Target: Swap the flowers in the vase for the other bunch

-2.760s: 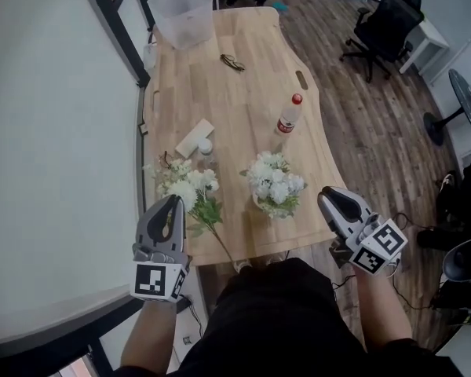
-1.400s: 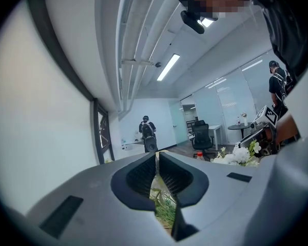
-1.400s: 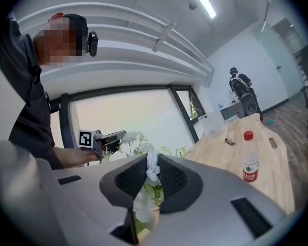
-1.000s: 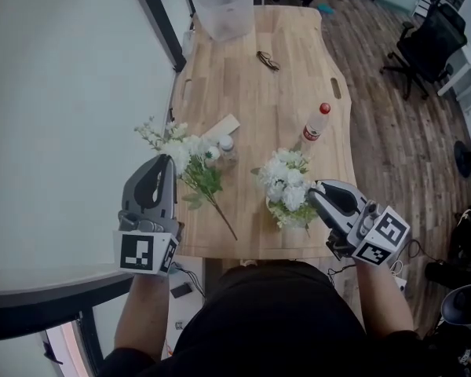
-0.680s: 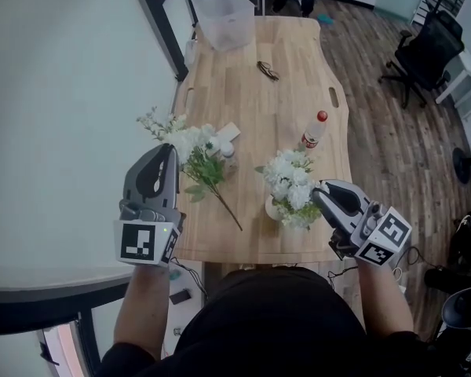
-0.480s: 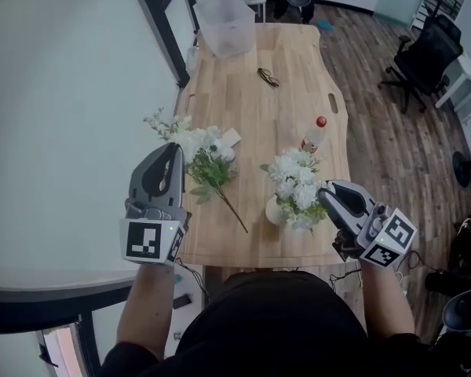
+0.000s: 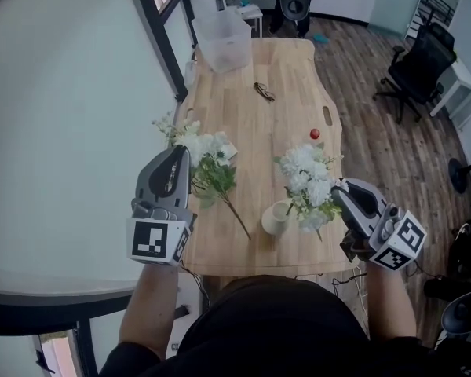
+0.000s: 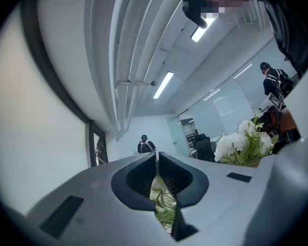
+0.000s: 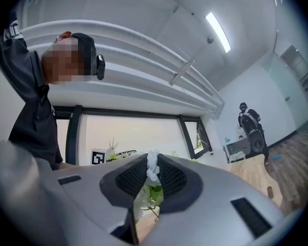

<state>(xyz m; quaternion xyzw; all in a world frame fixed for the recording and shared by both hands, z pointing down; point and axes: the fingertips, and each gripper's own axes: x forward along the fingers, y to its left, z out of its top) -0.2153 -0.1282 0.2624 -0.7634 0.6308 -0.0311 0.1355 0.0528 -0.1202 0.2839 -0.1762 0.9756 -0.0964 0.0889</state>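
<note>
Head view: my left gripper (image 7: 179, 157) pinches the left bunch (image 7: 208, 157), blooms at its 1 o'clock. My right gripper (image 7: 344, 192) pinches the right bunch (image 7: 308, 181), out of the empty vase (image 7: 275, 217) at the bunch's 7 o'clock.
Left gripper view: jaws pressed nearly together on green leaves (image 8: 162, 201).
Right gripper view: jaws clamp white blooms (image 9: 152, 167).

Looks up along the left gripper (image 8: 156, 157), with its grey body across the whole lower frame. At centre, two dark ribbed pads (image 8: 140, 178) closed to a narrow slit on green leafy stems (image 8: 163, 206) with pale petals. At middle right, a bunch of white flowers (image 8: 244, 143). Further right, at the edge, a person with a dark backpack (image 8: 273, 81). Just above the jaw tips, a small distant figure (image 8: 144, 145). Overhead, bright strip lights (image 8: 163, 84) on a white ceiling.
</note>
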